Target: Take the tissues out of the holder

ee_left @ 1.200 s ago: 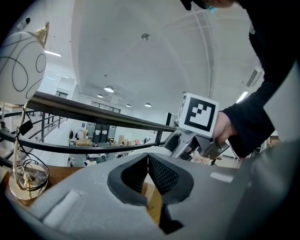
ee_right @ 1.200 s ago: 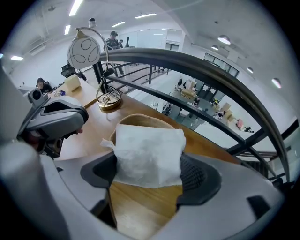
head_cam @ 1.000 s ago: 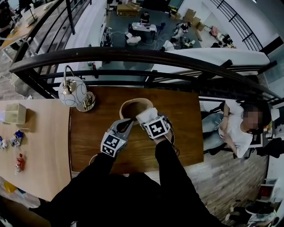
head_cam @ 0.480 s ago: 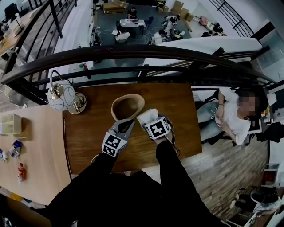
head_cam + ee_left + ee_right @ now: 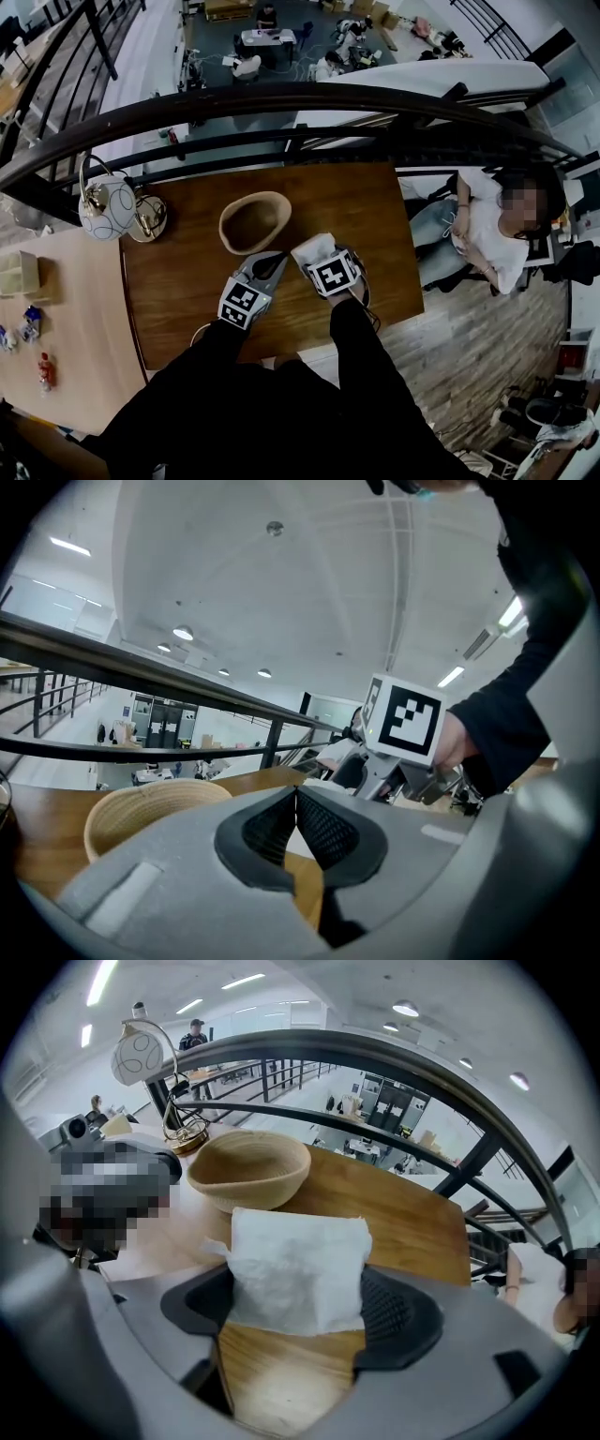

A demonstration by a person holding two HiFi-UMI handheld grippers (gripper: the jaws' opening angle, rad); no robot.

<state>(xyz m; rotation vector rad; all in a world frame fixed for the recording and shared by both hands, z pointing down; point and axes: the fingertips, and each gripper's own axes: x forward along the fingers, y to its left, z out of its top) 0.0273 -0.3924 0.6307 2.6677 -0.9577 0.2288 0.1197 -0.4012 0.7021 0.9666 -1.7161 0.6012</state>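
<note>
Jaws of the right gripper [image 5: 300, 1309] pinch the tissues [image 5: 298, 1265] near the holder [image 5: 248, 1171]; left gripper [image 5: 295, 829] jaws pressed together.

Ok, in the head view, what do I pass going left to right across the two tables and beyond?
Pale box → globe lamp → woven holder → tissues → seated person.

I look down on a dark wooden table [image 5: 375, 225] against a curved black railing [image 5: 281, 97]; a globe lamp [image 5: 106, 208] stands at left, office desks [image 5: 265, 37] on the floor below.
</note>
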